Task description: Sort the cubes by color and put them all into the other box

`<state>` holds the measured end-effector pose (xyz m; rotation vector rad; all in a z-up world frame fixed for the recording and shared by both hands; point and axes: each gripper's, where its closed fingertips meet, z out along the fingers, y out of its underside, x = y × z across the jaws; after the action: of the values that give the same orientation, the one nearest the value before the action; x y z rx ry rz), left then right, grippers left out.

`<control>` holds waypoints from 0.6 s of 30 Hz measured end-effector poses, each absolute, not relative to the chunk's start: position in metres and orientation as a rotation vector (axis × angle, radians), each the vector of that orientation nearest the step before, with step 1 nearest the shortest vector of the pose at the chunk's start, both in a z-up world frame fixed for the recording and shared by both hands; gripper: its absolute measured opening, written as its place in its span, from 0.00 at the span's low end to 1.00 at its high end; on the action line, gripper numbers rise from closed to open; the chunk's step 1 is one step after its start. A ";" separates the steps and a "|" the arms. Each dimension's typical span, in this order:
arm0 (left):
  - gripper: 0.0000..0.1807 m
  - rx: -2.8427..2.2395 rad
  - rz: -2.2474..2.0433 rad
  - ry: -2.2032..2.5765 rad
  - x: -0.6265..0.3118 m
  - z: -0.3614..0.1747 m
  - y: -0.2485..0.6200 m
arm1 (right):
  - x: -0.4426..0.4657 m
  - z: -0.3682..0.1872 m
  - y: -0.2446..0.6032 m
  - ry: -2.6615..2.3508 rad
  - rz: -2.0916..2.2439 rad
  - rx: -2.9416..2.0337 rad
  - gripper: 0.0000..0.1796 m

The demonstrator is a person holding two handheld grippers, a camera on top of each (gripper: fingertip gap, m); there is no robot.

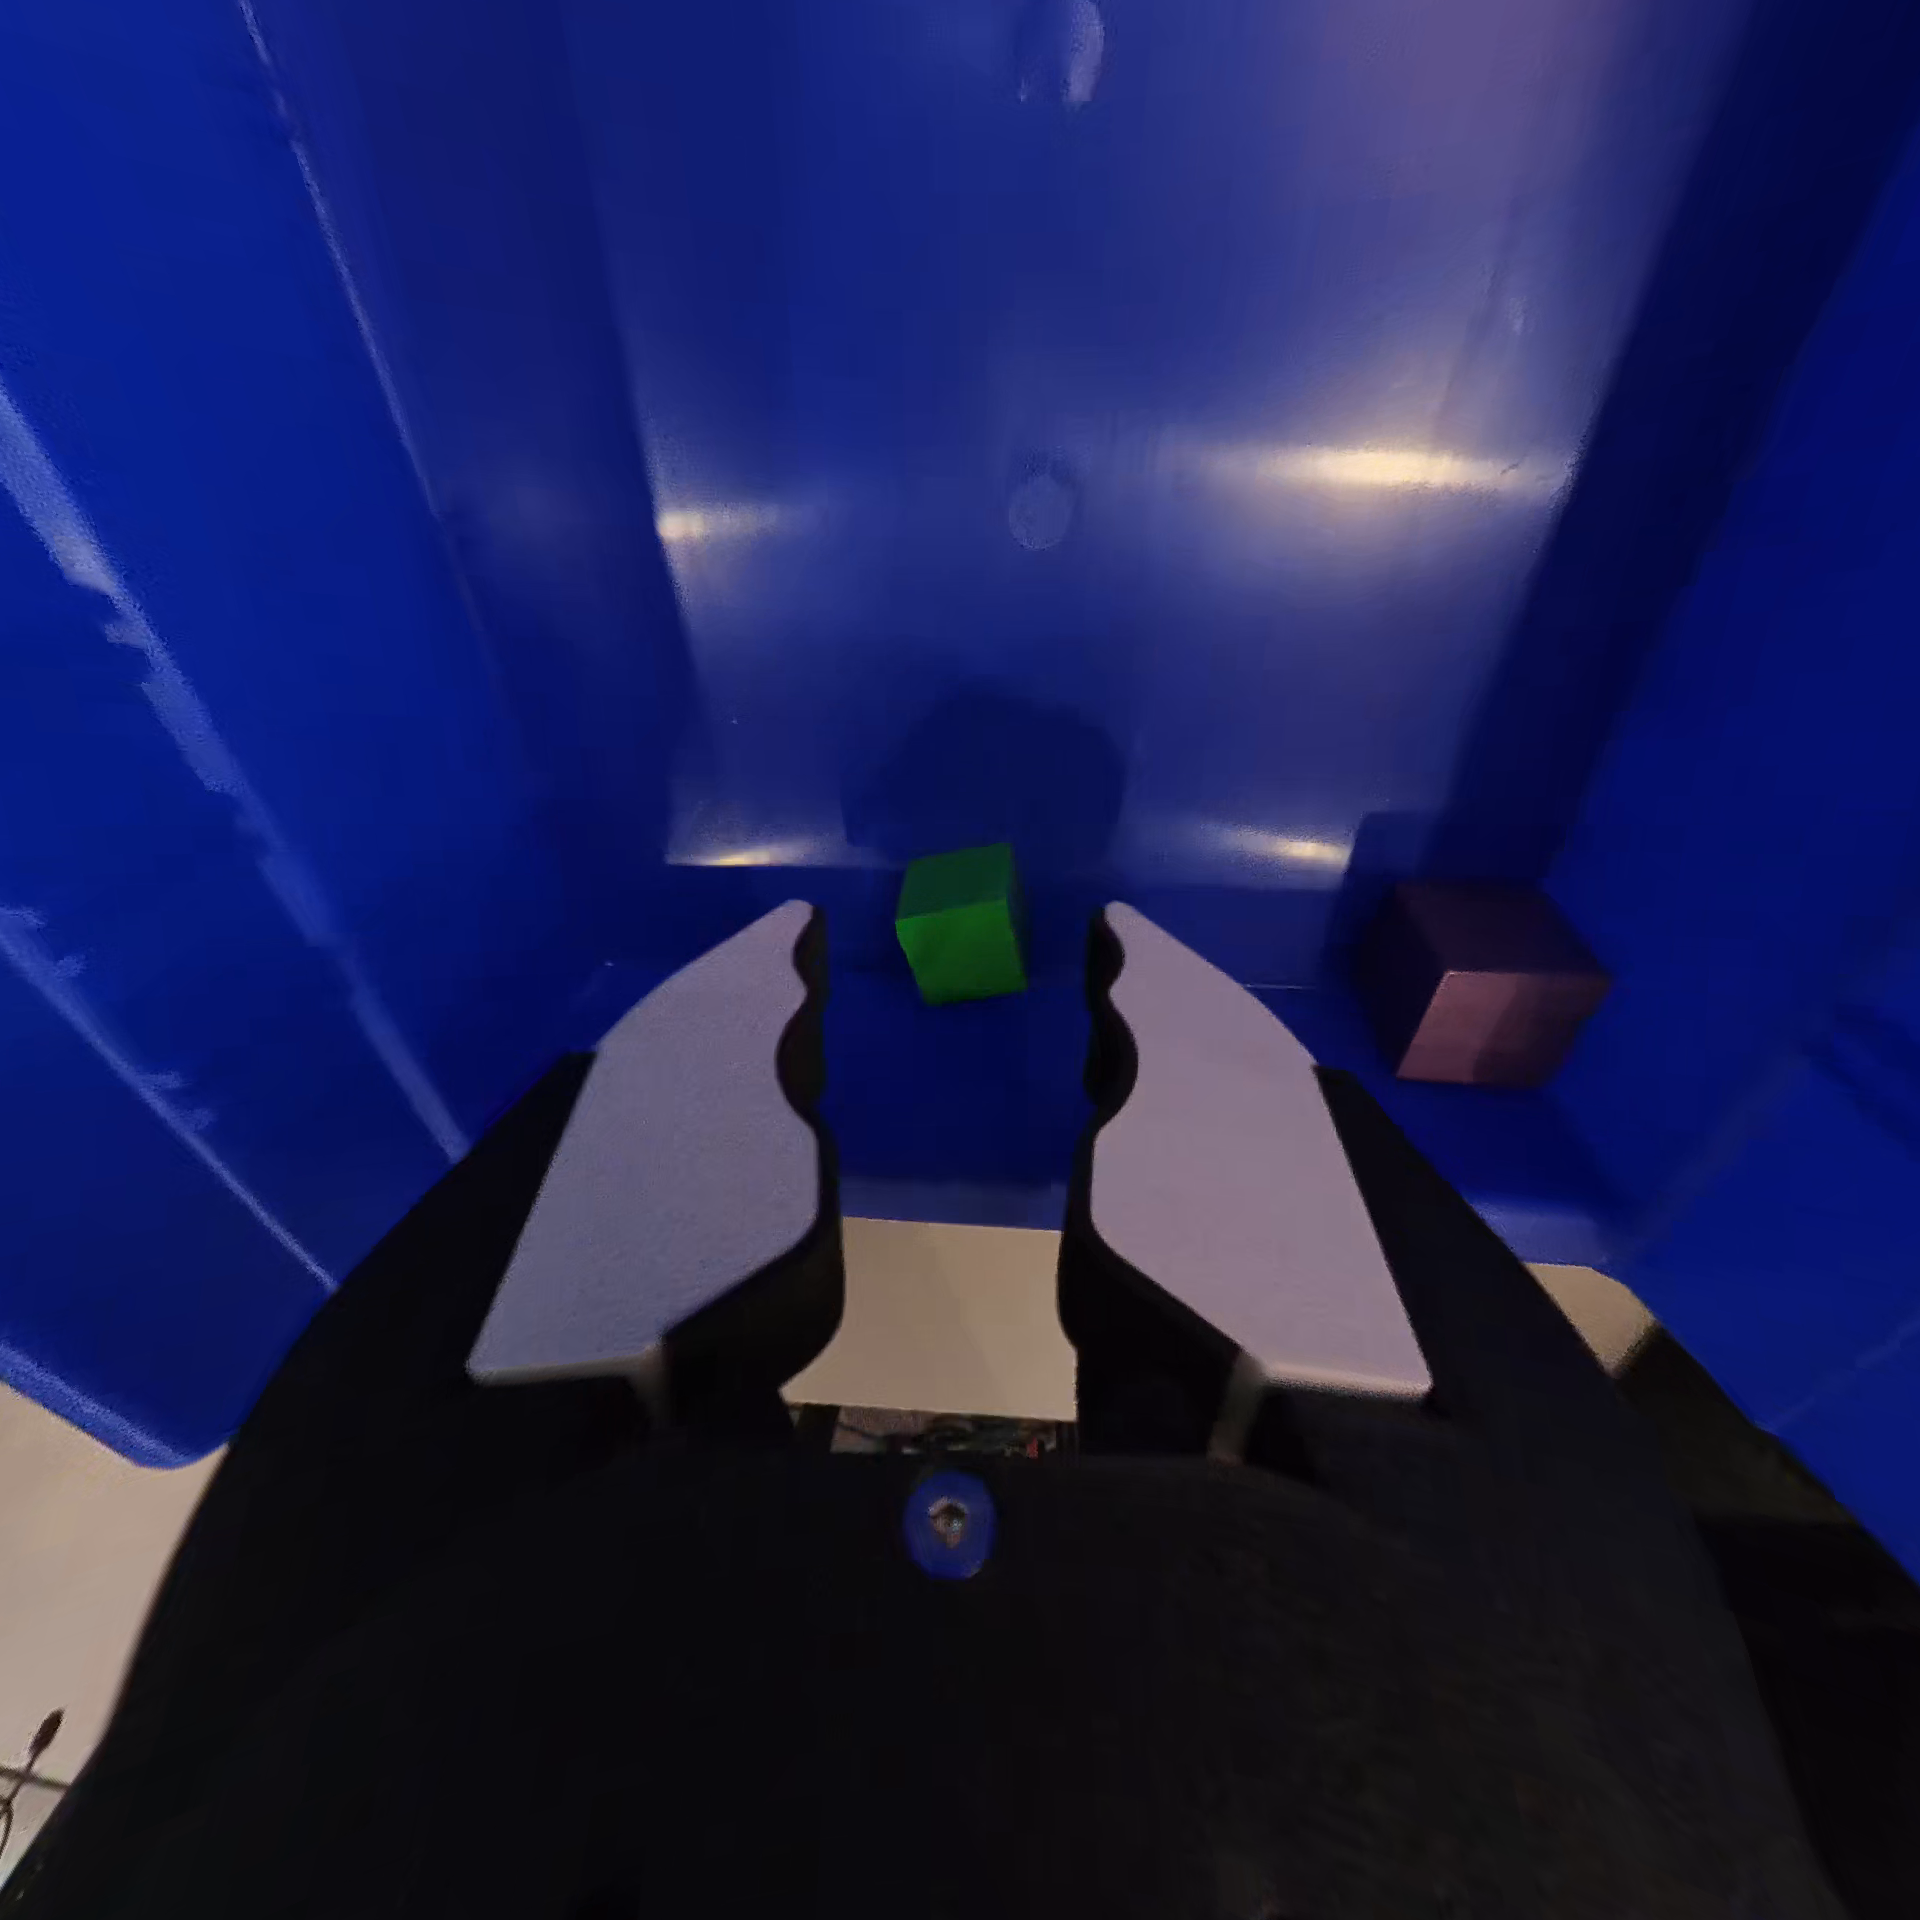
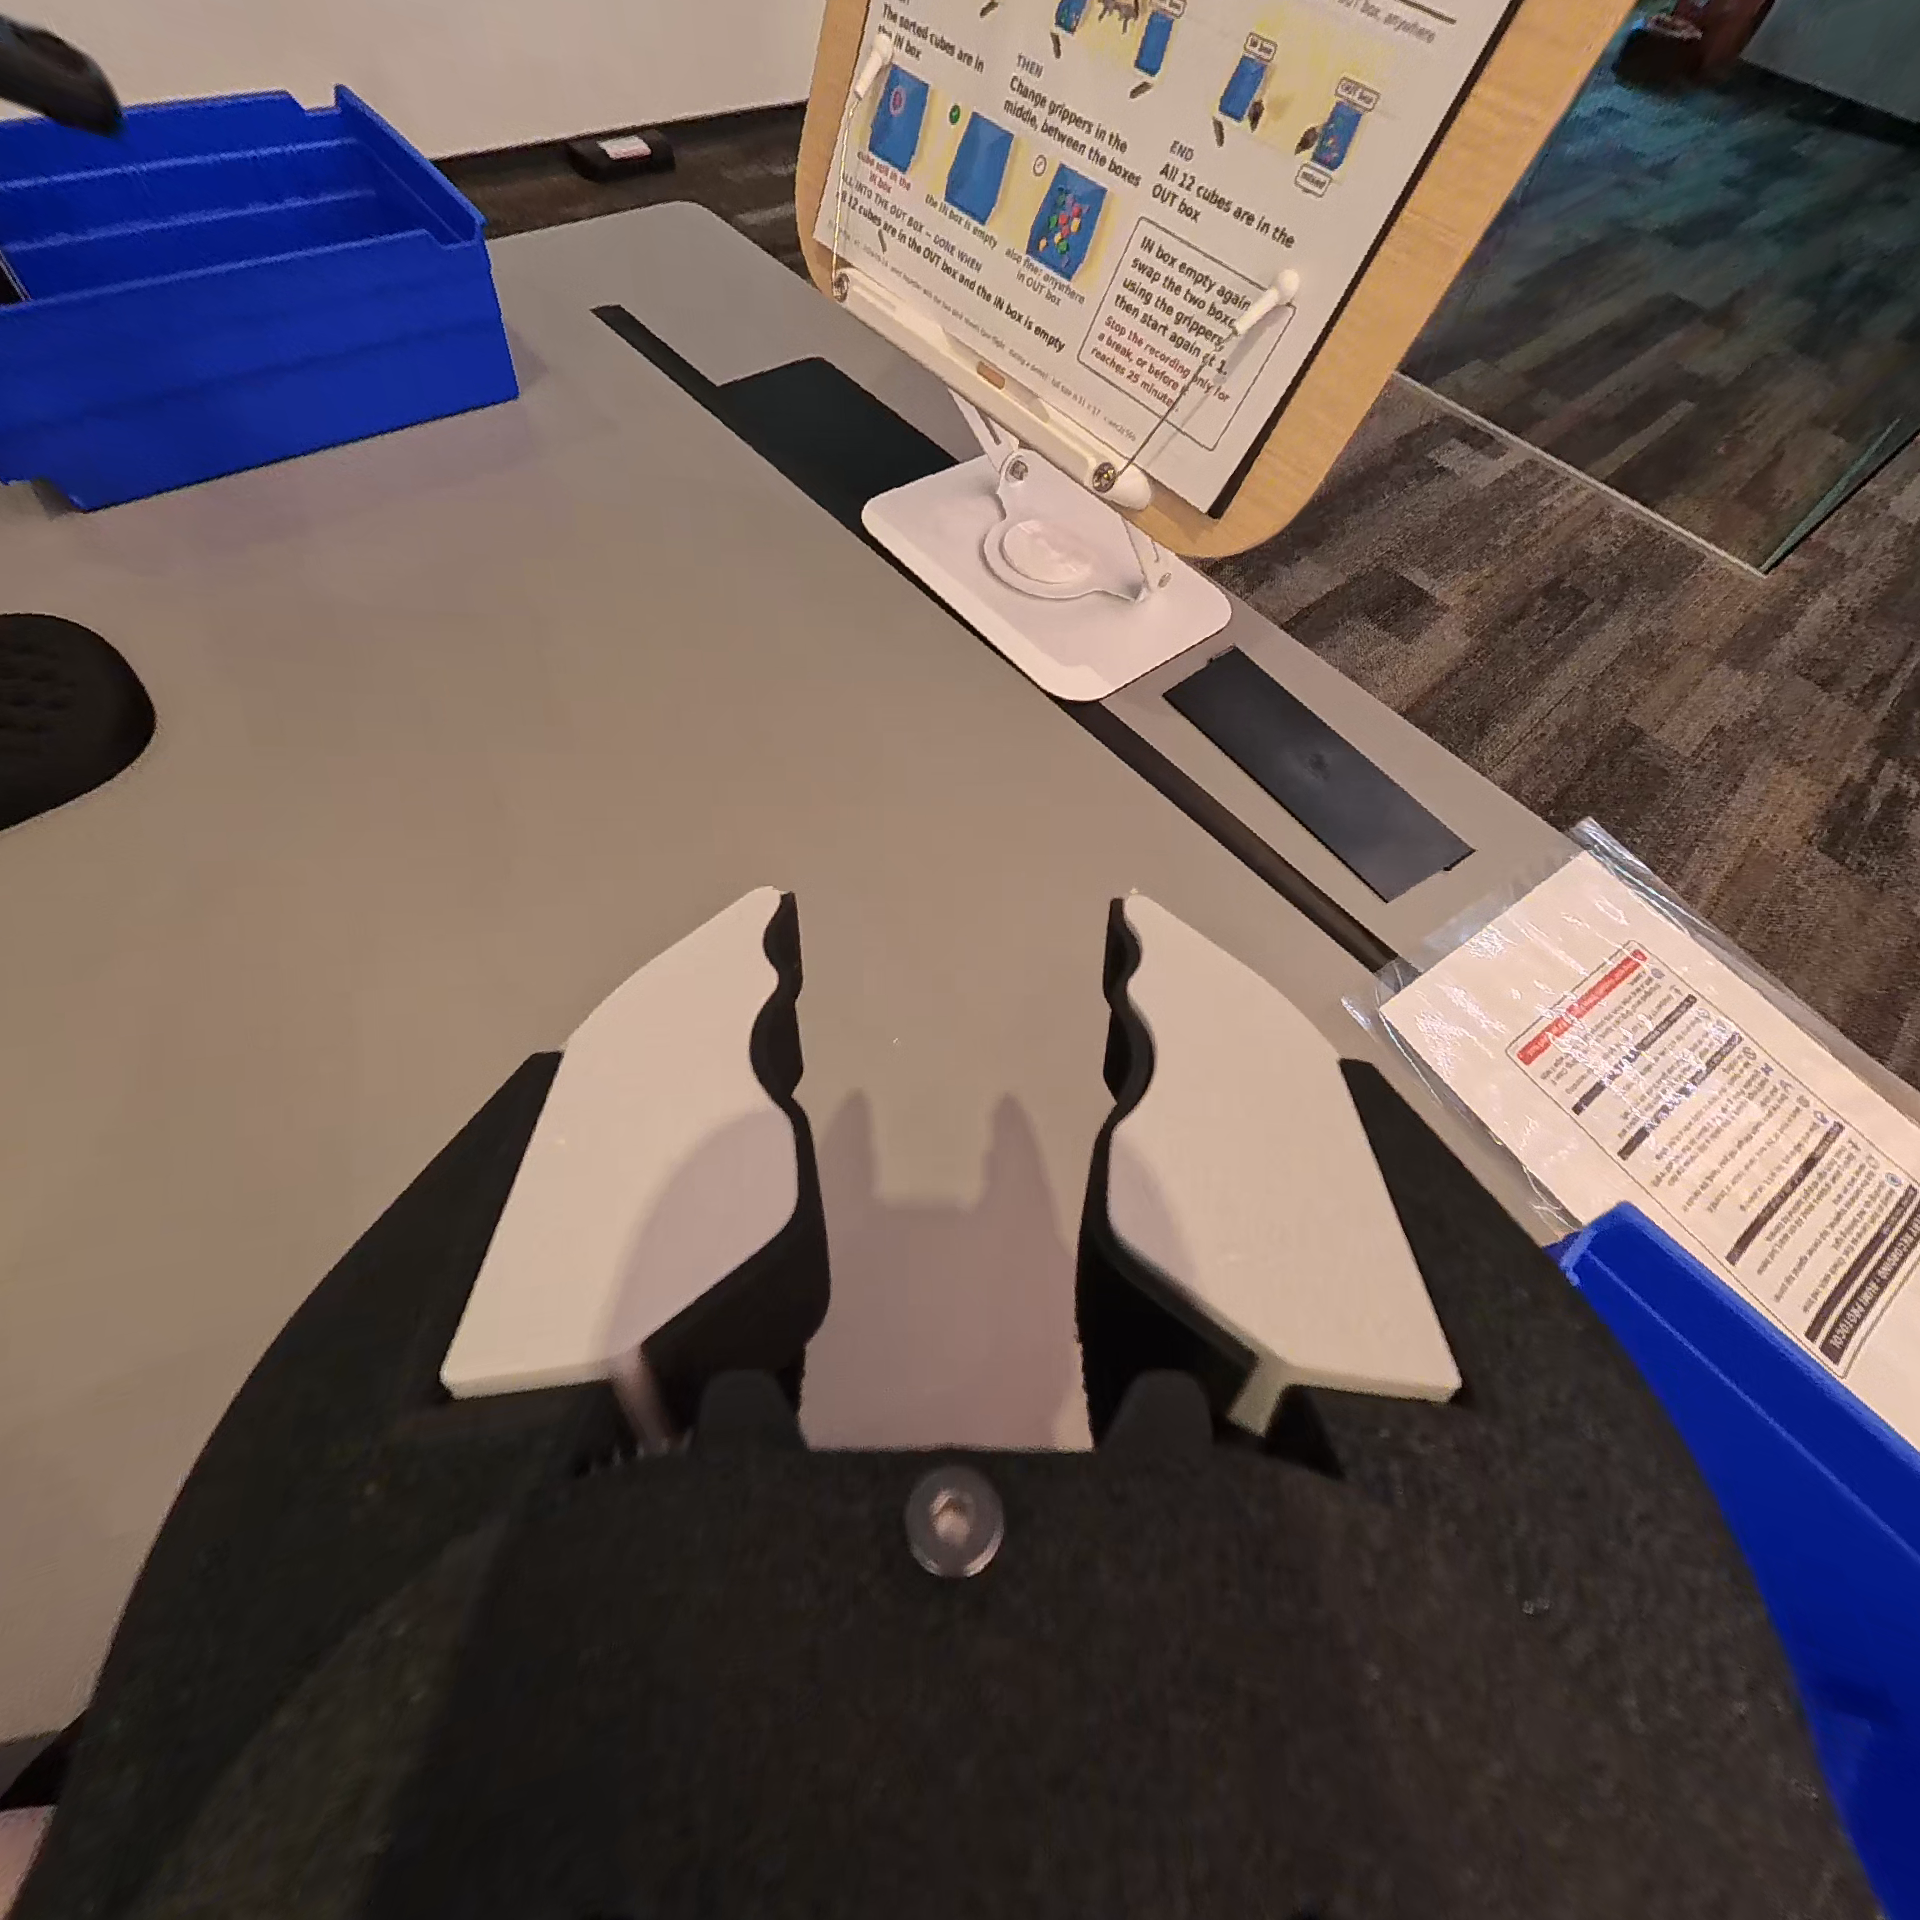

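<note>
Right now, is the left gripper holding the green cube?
No, the left gripper is open and the green cube sits beyond its fingertips.

From my remote seat I see a grey table (image 2: 436, 831) with black inset strips (image 2: 1320, 774) along its far edge, where a wood-backed instruction board (image 2: 1382, 343) stands tilted on a white stand (image 2: 1049, 582). A bagged printed sheet (image 2: 1662, 1101) lies at the table's right. Beyond are a mottled grey carpet floor (image 2: 1621, 644) and a pale wall (image 2: 499, 52).
</note>
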<state>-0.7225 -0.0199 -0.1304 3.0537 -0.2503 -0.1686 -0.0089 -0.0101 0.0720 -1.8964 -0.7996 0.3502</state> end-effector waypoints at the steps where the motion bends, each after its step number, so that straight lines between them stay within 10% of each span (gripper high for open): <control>1: 0.22 3.040 -0.159 -0.254 -0.720 -0.131 -0.021 | -0.007 0.073 -0.011 -0.795 0.359 -1.887 0.30; 11: 0.12 3.117 -0.146 -0.374 -0.709 -0.116 -0.014 | 0.005 0.074 -0.008 -0.770 0.339 -1.890 0.29; 18: 0.12 3.763 0.353 -0.903 -0.622 -0.007 0.028 | -0.057 0.087 -0.009 -0.916 0.415 -1.794 0.28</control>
<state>-0.6219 0.0276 -0.0071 3.7626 -0.9026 0.3527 -0.0568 -0.0089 0.0872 -1.7944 -0.9157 0.4151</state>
